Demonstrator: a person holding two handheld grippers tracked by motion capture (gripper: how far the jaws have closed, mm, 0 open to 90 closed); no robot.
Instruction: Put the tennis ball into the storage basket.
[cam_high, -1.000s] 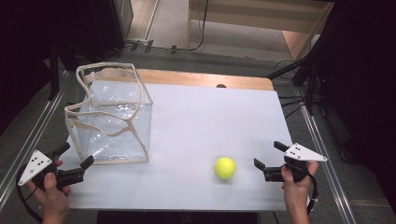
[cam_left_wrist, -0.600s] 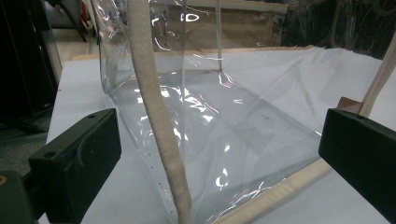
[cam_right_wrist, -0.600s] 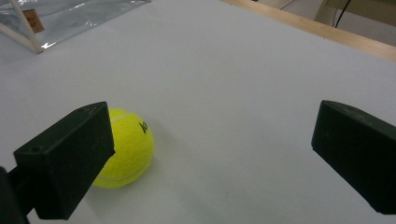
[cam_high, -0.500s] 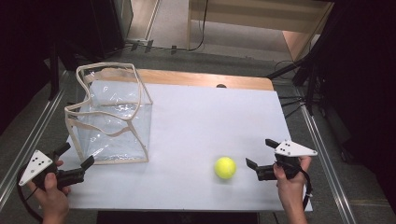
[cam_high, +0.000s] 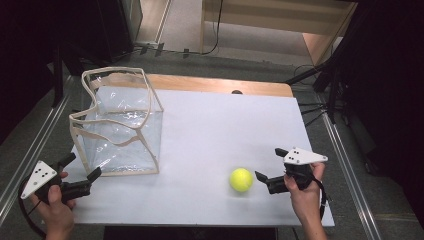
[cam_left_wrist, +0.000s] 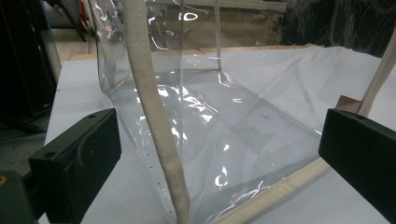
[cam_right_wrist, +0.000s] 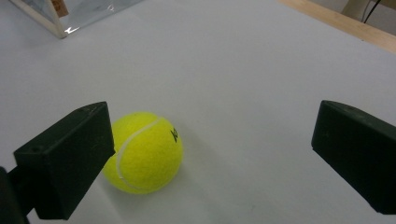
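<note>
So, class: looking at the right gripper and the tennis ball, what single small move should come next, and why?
Probably ease the right gripper a little further forward and to its left, so the tennis ball sits between the open jaws before they close. In the right gripper view the ball lies beside the left jaw, off centre, resting on the white table. The left gripper waits open at the clear bag.

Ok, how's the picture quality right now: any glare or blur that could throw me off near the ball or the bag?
High view: evenly lit white table, dark surroundings. Left gripper view: bright glare streaks on the clear bag, its near strap sharp. Right gripper view: tennis ball sharp with a soft shadow beneath; no motion blur.
</note>
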